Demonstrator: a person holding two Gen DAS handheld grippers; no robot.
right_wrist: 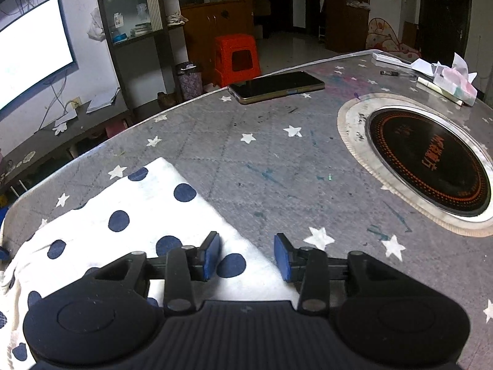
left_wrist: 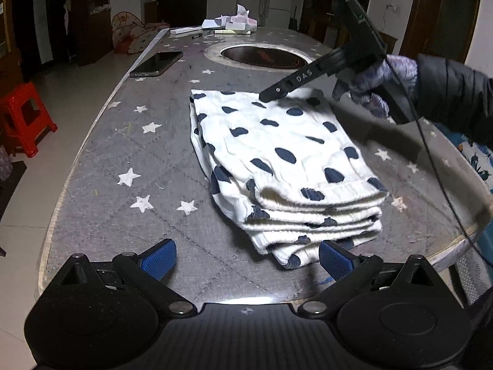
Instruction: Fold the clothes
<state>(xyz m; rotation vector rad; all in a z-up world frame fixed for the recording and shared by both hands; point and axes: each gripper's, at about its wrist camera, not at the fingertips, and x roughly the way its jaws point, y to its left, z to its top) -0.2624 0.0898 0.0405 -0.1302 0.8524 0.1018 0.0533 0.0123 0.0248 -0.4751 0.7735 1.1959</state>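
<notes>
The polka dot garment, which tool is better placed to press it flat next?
Probably the right tool: it hangs open over the far corner of the polka dot garment. The left tool sits open at the stacked near edge, off the top.

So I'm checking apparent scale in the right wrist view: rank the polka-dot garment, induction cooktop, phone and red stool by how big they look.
Largest to smallest:
1. polka-dot garment, partly cut off by the frame
2. induction cooktop
3. phone
4. red stool
Phone and stool look close in size; the stool stands farther off, so that order is unsure.
</notes>
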